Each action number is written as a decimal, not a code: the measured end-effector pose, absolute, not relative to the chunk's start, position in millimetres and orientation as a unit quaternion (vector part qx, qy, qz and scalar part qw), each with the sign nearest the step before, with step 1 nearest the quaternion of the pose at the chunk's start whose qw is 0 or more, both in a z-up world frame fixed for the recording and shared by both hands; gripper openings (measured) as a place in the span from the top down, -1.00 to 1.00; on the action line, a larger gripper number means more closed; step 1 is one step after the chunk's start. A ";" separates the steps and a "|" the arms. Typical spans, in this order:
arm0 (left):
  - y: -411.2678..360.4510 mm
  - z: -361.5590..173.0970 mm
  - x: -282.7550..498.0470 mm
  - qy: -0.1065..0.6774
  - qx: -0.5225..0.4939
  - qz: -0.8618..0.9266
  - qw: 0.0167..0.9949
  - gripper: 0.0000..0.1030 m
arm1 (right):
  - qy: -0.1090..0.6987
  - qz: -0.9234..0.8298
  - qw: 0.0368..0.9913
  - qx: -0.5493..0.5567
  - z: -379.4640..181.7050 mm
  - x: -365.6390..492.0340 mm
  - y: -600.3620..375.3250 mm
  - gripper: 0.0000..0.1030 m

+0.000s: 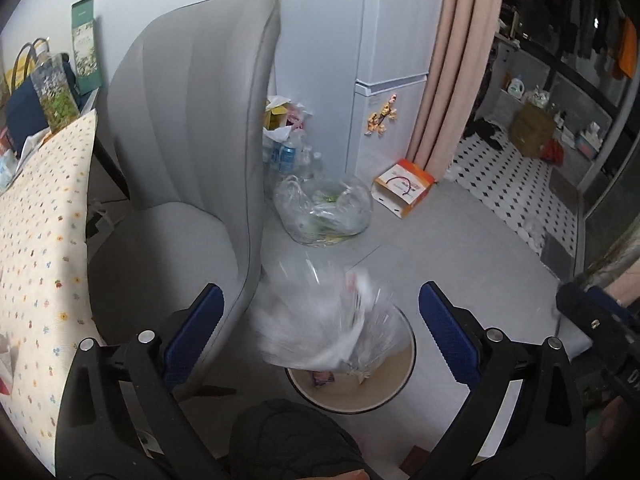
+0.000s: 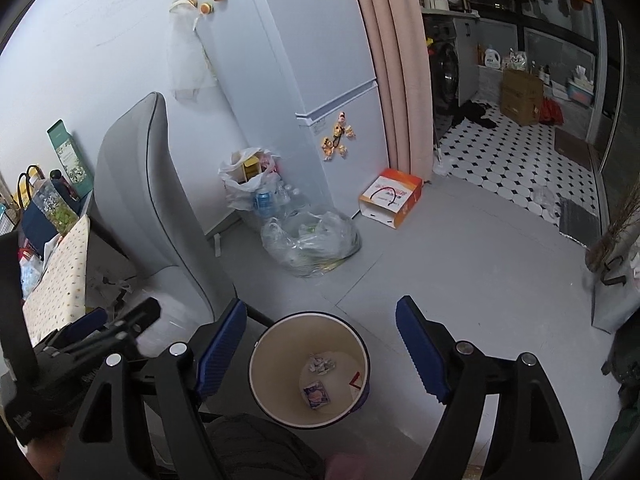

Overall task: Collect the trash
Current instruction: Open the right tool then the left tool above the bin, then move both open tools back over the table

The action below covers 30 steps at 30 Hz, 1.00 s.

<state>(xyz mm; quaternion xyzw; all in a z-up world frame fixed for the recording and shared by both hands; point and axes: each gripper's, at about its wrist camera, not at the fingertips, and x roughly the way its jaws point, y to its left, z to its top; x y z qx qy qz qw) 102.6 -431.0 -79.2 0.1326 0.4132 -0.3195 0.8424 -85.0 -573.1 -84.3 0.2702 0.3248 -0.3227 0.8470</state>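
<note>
The blurred clear bag (image 1: 332, 320) hung untouched over the bin (image 2: 308, 368), between the spread left gripper (image 1: 320, 332), while the equally spread, empty right gripper (image 2: 320, 348) framed the bin just below

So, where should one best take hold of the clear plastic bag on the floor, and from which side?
Probably the handle loops standing up at the top of the clear plastic bag, on its chair side. Come from above: the body is slack and bulging; the loops are the only narrow part.
</note>
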 end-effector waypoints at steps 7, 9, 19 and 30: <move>-404.4 -63.4 109.7 0.403 0.108 -0.306 0.855 -0.89 | 0.321 -0.302 0.860 0.259 -78.7 -72.7 -556.2 -0.54; -394.5 -58.4 112.0 0.400 0.102 -0.301 0.860 -0.88 | 0.320 -0.298 0.863 0.255 -74.9 -70.2 -550.3 -0.58; -318.8 -26.7 121.2 0.375 0.058 -0.257 0.889 -0.88 | 0.313 -0.248 0.891 0.214 -46.6 -42.3 -491.6 -0.80; -219.4 -2.6 126.6 0.351 0.002 -0.202 0.914 -0.88 | 0.307 -0.194 0.917 0.163 -10.8 -12.3 -412.0 -0.85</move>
